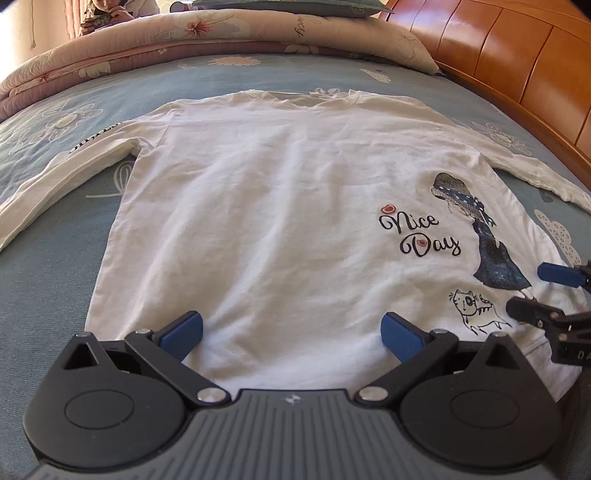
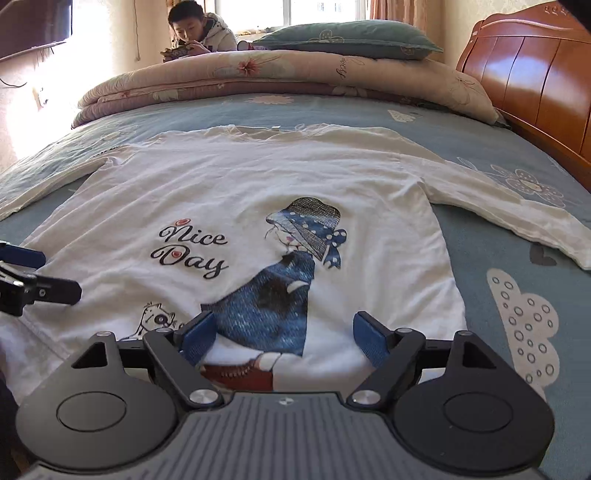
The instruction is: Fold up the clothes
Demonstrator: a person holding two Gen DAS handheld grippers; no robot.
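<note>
A white long-sleeved cotton shirt [image 1: 288, 206] with a printed girl in a blue dress and the words "Nice Day" lies flat, front side up, on a blue bed sheet with pale flower shapes [image 1: 44, 280]; its collar points to 12 o'clock and its hem lies at 6 o'clock, nearest to both cameras; the two sleeves stretch out toward 9 and 3 o'clock. The left gripper [image 1: 291, 332], black with blue pads, hangs over the hem with its jaws apart, and only flat cloth shows between them; the right gripper [image 2: 284, 336] stands just beside it over the printed skirt, jaws also wide apart, clamped on nothing. At 12 o'clock a folded pink quilt with flowers [image 2: 280, 74] carries a green pillow [image 2: 351, 38]; behind it a person [image 2: 201, 31] looks down at a small device; an orange-brown wooden headboard [image 2: 535, 77] stands at 2 o'clock.
</note>
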